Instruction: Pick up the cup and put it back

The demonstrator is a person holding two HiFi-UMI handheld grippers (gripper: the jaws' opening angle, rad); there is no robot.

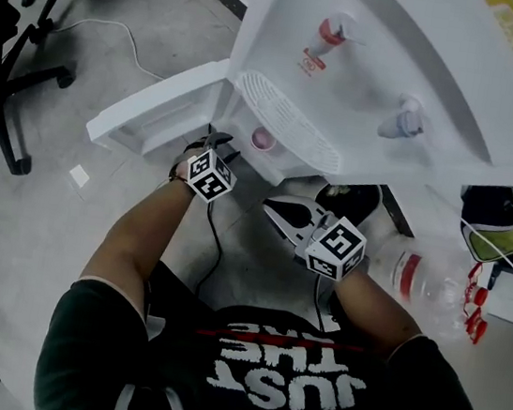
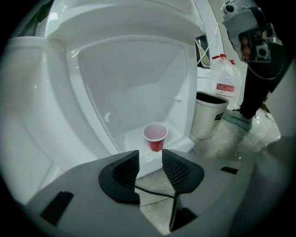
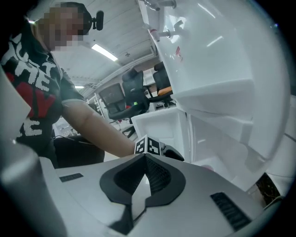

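Item: red cup [image 2: 155, 137], one, upright, mouth open upward, standing on the low ledge in the recess of a white water dispenser [image 2: 129, 69], near the ledge's front edge. Left gripper [image 2: 150, 163]: jaws parted by a moderate gap, nothing between them, aimed at the cup and short of it, not touching. In the head view, the left gripper [image 1: 218, 139] sits just beside the cup [image 1: 262, 139] at the dispenser's foot. Right gripper [image 3: 144, 159]: jaws closed tip to tip, holding nothing; in the head view, the right gripper [image 1: 276, 212] is held back from the dispenser, above the floor. Adjacent: white waste bin [image 2: 208, 115] on the floor to the dispenser's right; large clear water bottle [image 2: 225, 82] with red label behind the bin.
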